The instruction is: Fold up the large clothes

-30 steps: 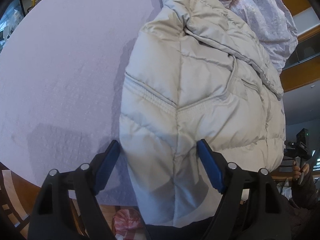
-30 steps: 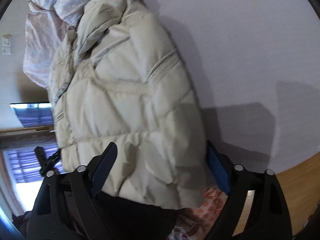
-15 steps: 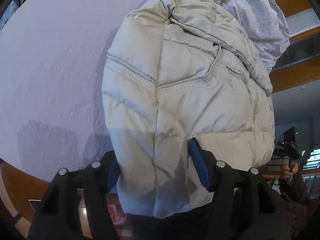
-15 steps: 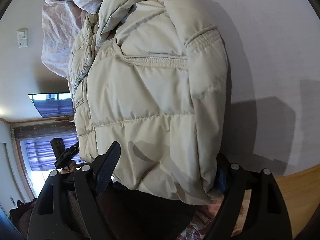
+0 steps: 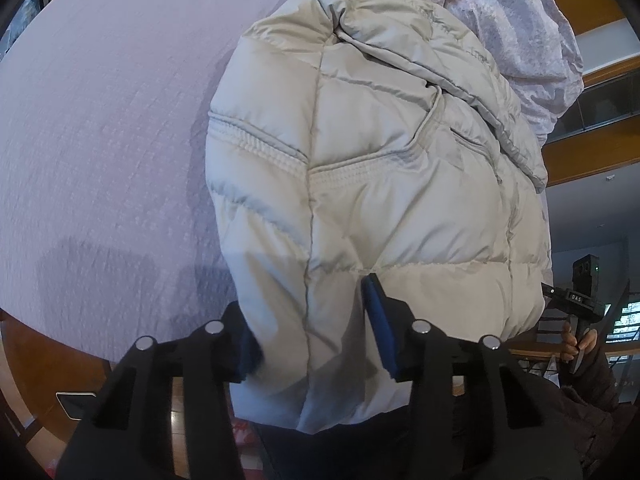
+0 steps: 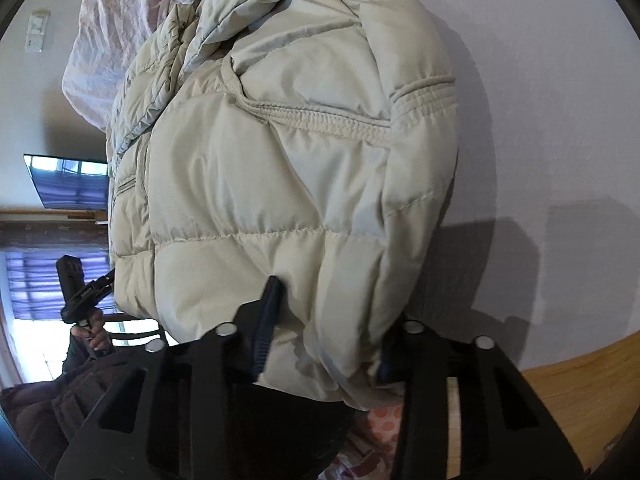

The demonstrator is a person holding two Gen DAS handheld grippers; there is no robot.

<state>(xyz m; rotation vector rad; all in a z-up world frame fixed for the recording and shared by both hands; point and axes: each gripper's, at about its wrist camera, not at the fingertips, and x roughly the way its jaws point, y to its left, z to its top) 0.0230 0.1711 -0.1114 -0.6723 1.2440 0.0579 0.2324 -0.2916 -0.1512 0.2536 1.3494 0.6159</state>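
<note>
A second ago both pairs of my jaws stood wide around the hem of the padded jacket (image 5: 380, 184) — now my left gripper (image 5: 310, 332) and right gripper (image 6: 326, 324) are closing, pinching its puffy lower edge. One cream jacket, spread on the lilac bed (image 5: 100, 140), hem hanging over the near edge. One crumpled floral quilt (image 5: 520, 28) lies behind it — two grippers, each with two blue pads.
</note>
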